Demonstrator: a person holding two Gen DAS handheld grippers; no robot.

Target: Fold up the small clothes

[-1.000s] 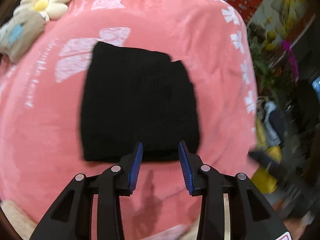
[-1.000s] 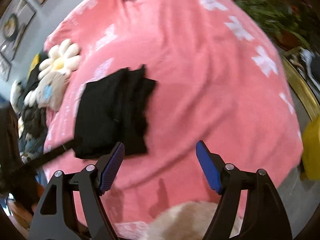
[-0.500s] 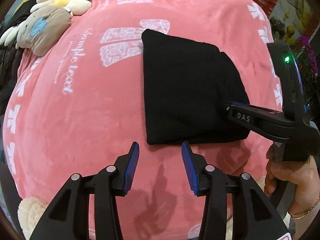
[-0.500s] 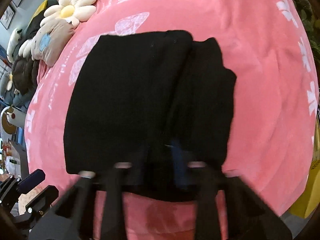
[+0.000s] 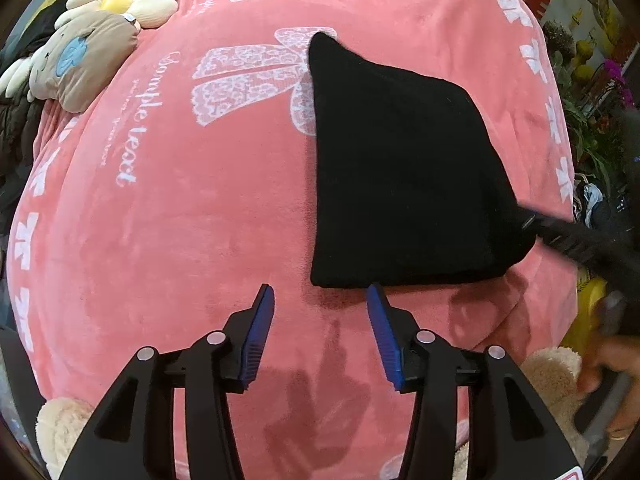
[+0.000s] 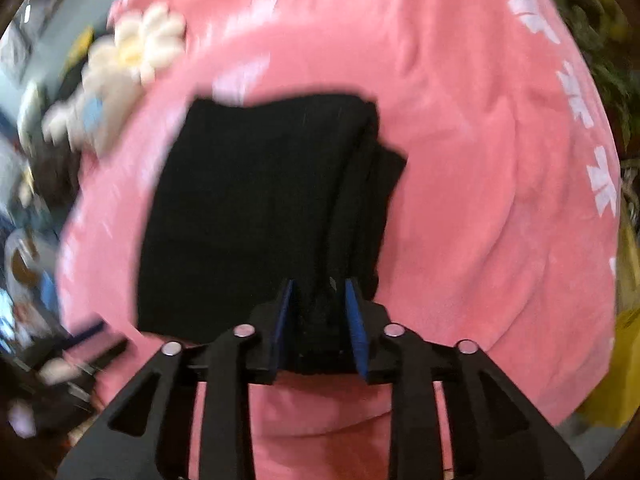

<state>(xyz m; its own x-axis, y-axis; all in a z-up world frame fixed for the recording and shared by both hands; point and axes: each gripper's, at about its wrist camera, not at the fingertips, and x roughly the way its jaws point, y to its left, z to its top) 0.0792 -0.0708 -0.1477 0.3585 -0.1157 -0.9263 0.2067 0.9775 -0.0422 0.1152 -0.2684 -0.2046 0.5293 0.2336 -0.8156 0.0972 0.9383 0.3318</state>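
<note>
Left wrist view, left to right. A daisy-shaped plush cushion (image 5: pixel 120 0) lies at the upper left, on the edge of the pink blanket (image 5: pixel 180 220). The blanket carries white lace-bow prints and white script; its large line looks like "Sample text", and the smaller lines cannot be read.

The left gripper (image 5: pixel 320 300) sits at bottom centre. Its jaws have just been opening; they stand apart with nothing between them, only blanket showing in the gap.

The folded black garment (image 5: pixel 400 168) lies right of centre, its near edge just beyond the blue pads.

The right gripper (image 6: pixel 316 296) enters from the right. In its own blurred view, its jaws have just been opening, narrowly set with the garment's near edge between them.
</note>
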